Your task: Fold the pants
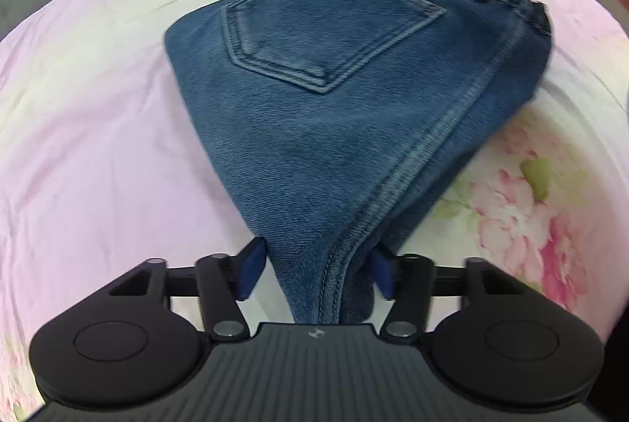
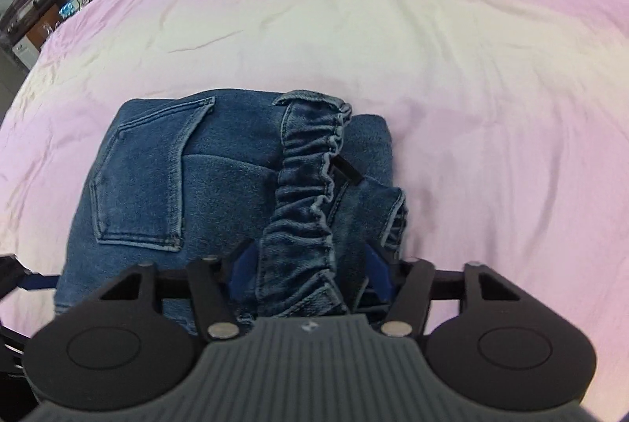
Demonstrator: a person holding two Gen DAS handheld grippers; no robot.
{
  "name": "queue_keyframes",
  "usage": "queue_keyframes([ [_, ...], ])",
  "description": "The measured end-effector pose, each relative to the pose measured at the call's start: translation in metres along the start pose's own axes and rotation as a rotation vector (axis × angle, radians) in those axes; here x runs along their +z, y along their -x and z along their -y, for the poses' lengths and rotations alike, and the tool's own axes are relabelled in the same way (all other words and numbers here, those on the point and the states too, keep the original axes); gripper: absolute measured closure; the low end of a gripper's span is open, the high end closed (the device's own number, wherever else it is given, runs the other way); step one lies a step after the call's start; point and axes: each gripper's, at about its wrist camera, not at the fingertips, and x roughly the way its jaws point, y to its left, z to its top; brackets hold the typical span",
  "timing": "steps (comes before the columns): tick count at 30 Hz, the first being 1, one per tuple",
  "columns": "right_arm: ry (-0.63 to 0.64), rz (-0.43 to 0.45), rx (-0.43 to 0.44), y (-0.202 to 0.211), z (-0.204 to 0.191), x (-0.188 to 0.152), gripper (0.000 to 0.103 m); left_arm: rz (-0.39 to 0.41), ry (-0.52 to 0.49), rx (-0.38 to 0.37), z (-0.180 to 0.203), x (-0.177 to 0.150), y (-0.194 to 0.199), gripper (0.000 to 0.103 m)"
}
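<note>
**Folded jeans held at two ends, long axis running gripper to gripper**

Nearest, in the left wrist view, the left gripper (image 1: 316, 274) points steeply down with a thick seamed corner of the pants (image 1: 334, 99) bunched between its blue pads (image 1: 251, 270); the pads look closed against the denim on both sides, so this reads as a grip. In the right wrist view the right gripper (image 2: 310, 272) likewise has the gathered elastic waistband (image 2: 310, 182) between its pads, clenched on it.

The pants lie on the pink bedsheet (image 1: 98, 107), already doubled into a compact bundle, back pocket (image 1: 314, 40) facing up. From the left tool the bundle stretches away and to the right, ending at the waistband, where the right tool shows at the top right corner.

Judgement: each hand owns its own end, so the next fold depends on bringing the two ends together along this axis.
</note>
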Motion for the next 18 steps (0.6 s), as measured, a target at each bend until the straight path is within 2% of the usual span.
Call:
queue_keyframes([
  [2, 0.085, 0.033, -0.032, 0.013, -0.017, -0.002, 0.069, 0.006, 0.032, -0.001, -0.006, -0.001, 0.001, 0.062],
  [3, 0.138, 0.051, -0.045, 0.020, -0.027, -0.003, 0.074, 0.007, 0.039, -0.006, -0.009, -0.002, 0.002, 0.064],
  [5, 0.189, 0.084, -0.060, 0.037, -0.040, -0.007, 0.083, 0.010, 0.076, -0.028, -0.016, -0.003, 0.004, 0.065],
  [7, 0.218, 0.112, -0.063, 0.049, -0.047, -0.013, 0.086, 0.006, 0.105, -0.031, -0.021, -0.005, 0.004, 0.067],
  [9, 0.271, 0.144, -0.102, 0.060, -0.049, -0.024, 0.089, 0.012, 0.105, -0.022, -0.020, -0.008, 0.005, 0.068],
  [10, 0.277, 0.140, -0.120, 0.060, -0.046, -0.029, 0.092, 0.010, 0.095, -0.011, -0.018, -0.010, 0.005, 0.068],
  [11, 0.283, 0.131, -0.150, 0.060, -0.043, -0.035, 0.100, 0.002, 0.093, -0.005, -0.019, -0.012, 0.004, 0.068],
  [14, 0.248, 0.084, -0.148, 0.048, -0.024, -0.061, 0.100, -0.035, 0.137, -0.015, -0.025, -0.017, -0.002, 0.068],
  [18, 0.248, 0.060, -0.171, 0.023, -0.014, -0.084, 0.100, -0.048, 0.094, 0.016, -0.019, -0.016, -0.001, 0.068],
])
